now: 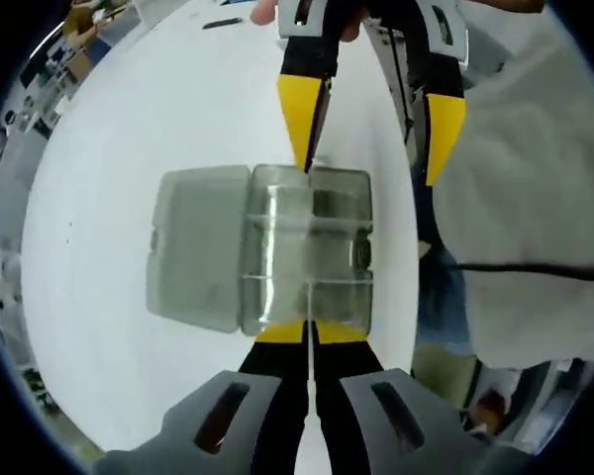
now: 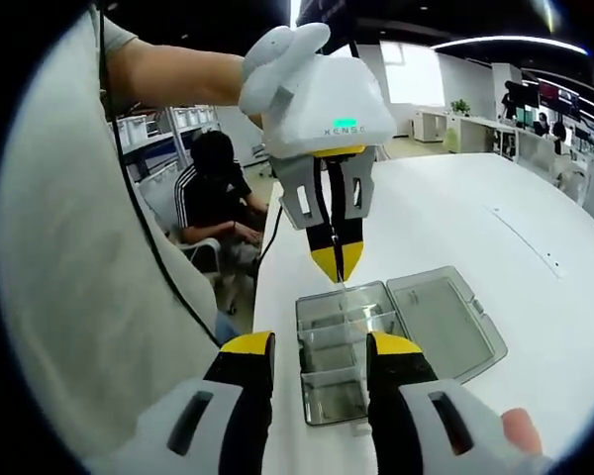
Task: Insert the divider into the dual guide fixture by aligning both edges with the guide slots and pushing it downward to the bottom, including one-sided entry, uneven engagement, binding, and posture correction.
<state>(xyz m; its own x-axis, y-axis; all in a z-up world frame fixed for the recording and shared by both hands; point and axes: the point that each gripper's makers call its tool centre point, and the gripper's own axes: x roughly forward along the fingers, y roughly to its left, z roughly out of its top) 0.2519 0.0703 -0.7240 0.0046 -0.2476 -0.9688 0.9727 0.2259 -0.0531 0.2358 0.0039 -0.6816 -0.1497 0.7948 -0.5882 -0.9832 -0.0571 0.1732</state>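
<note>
Divider (image 1: 307, 287) is a thin clear strip, hard to make out, standing along the mid line of the clear box (image 1: 312, 247) on the white table (image 1: 109, 129); box lid (image 1: 200, 247) lies flipped open flat beside it. My left gripper (image 1: 309, 332) has jaws pressed together at the near rim of the box, looks like it's pinching the divider's near end, tho the clear plastic makes contact hard to confirm. In the right gripper view that same left gripper (image 2: 338, 262) hangs tip-down over the far rim of the box (image 2: 348, 346). My right gripper (image 2: 317, 346) is spread wide, one jaw each side of the box's near end, gripping nothing. Divider's long axis runs gripper to gripper, so I judge next push goes straight down w/ both ends level; left is nearer.
</note>
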